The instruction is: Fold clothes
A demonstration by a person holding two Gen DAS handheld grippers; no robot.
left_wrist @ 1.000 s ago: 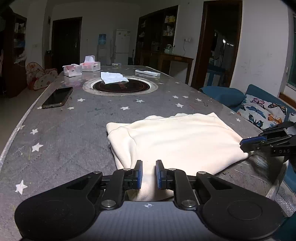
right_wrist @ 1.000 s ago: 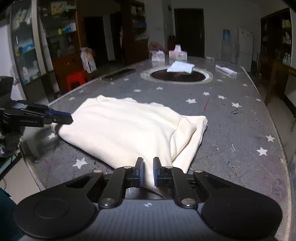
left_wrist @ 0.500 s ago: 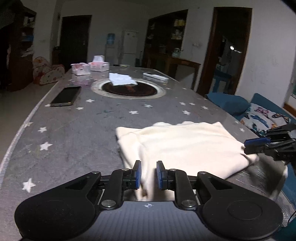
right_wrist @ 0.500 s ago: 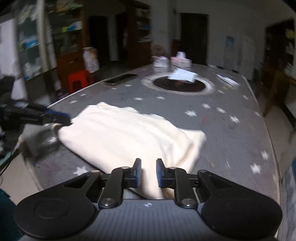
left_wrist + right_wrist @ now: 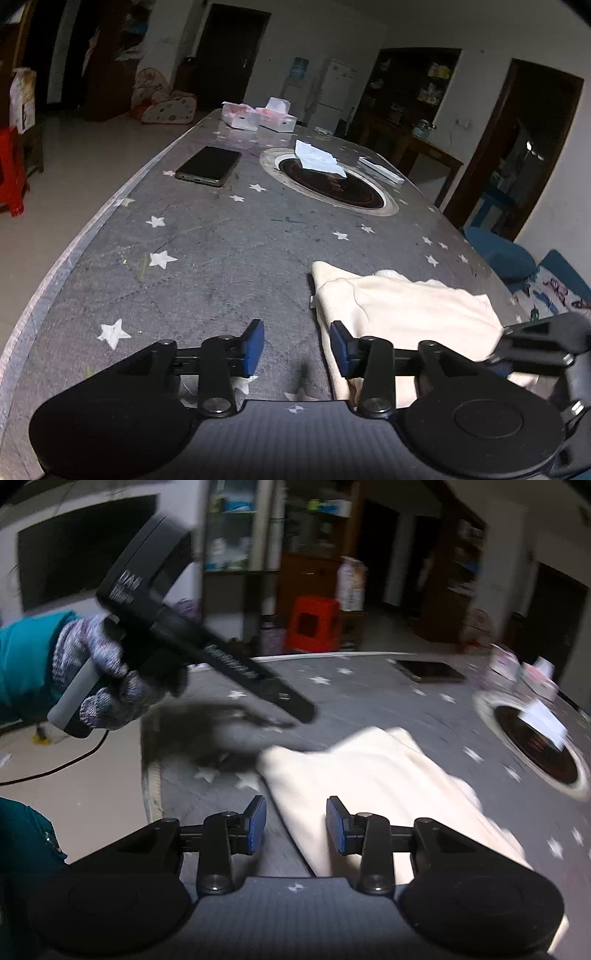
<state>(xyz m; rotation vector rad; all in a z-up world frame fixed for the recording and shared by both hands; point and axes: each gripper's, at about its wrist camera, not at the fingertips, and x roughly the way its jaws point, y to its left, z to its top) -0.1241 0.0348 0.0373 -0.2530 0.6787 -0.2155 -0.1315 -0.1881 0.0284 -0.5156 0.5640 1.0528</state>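
Observation:
A cream folded garment (image 5: 402,314) lies on the grey star-patterned table (image 5: 221,251), near its front right corner. My left gripper (image 5: 297,345) is open and empty, over bare table just left of the garment's edge. My right gripper (image 5: 295,821) is open and empty, with the garment's near edge (image 5: 369,775) between and beyond its fingers. In the left wrist view the right gripper's body (image 5: 543,341) sits at the garment's right side. In the right wrist view the left gripper (image 5: 221,668) is held in a gloved hand above the table, left of the garment.
A phone (image 5: 208,166), two tissue boxes (image 5: 258,116), a white cloth (image 5: 319,158) on a round inset hob (image 5: 332,184) and a white remote (image 5: 380,170) lie at the table's far end. A red stool (image 5: 314,622) stands on the floor. The table's edge runs close by.
Both grippers have opened and let go of the garment. The left one swung left off the cloth; the right one turned left toward the left hand. The garment lies more bunched.

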